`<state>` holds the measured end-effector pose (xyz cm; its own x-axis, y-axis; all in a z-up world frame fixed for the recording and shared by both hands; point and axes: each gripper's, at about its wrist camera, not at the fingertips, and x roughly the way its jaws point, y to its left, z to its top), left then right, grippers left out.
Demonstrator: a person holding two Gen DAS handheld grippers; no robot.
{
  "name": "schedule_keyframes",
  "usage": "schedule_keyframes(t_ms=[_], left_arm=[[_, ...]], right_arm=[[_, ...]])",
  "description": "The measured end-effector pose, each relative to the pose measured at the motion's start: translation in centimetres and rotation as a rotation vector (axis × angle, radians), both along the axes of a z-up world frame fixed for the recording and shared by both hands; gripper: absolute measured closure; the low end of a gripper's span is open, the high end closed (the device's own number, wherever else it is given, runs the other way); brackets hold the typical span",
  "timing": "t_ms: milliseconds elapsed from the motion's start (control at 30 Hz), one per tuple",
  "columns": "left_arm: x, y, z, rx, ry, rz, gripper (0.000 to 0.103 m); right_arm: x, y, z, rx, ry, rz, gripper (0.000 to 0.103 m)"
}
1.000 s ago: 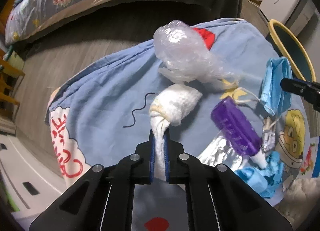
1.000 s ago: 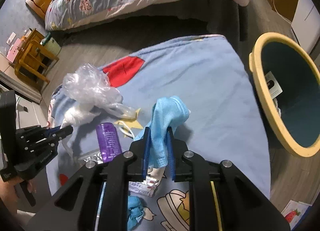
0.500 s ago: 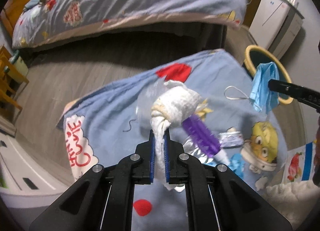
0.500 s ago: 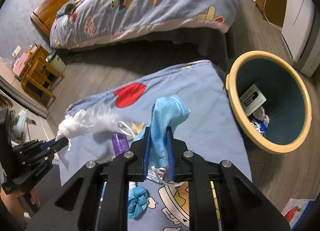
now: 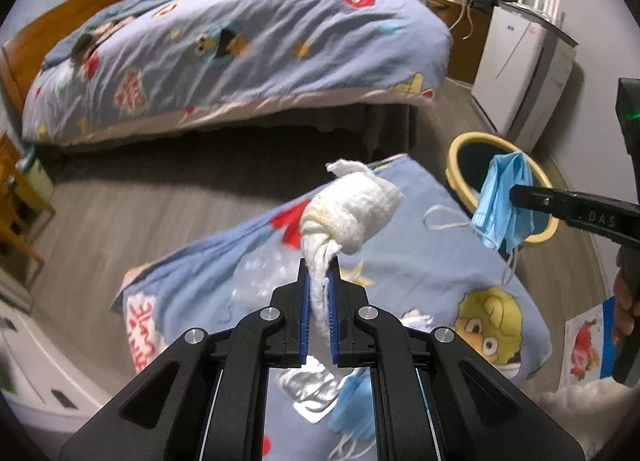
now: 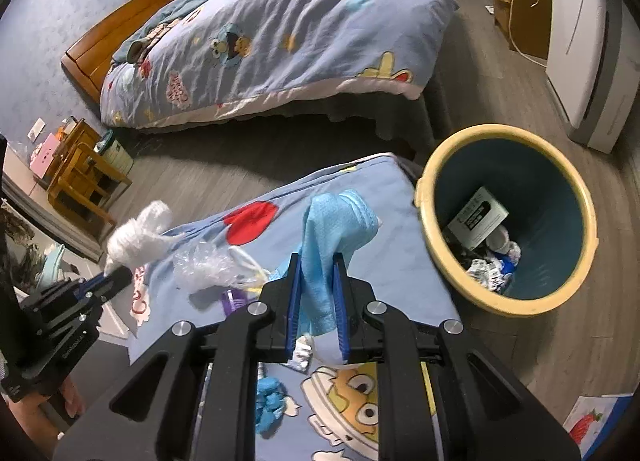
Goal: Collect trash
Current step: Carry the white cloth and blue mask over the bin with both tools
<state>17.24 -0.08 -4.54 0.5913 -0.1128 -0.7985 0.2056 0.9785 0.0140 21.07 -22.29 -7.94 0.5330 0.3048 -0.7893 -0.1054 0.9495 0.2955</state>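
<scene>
Above the cartoon blanket, the right gripper, jaws pinching a mask, hangs nearer the bin than the left gripper, clamping a tissue wad.

Your left gripper, pitched downward, has its jaws clamped on a white wad; your right gripper, likewise angled down, has its jaws pinched on a blue mask.
</scene>
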Motion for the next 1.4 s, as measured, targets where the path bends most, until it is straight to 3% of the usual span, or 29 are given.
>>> schedule_keyframes(t_ms=[433,800,933,1400], left_arm=[[2.1,-4.1,-1.2,-0.018,0.020,-0.055,0.094],[2.6,-7.5,-3.3,0.016,0.052,-0.105,0.095],[3.1,-9.0,-3.8,0.021,0.057,-0.118,0.095],[4.0,-15.2,-3.6,-0.029,0.037,-0.167,0.095]], right_arm=[[1.8,-4.0,1.0,-0.055,-0.059,-0.033,0.088],[2.7,-9.6,6.0,-0.043,-0.152,-0.075,0.088],[2.9,-12.1,5.5,-0.114,-0.149,-0.112,0.088],[3.4,-17.8,2.6,-0.095,-0.062,-0.203,0.088]])
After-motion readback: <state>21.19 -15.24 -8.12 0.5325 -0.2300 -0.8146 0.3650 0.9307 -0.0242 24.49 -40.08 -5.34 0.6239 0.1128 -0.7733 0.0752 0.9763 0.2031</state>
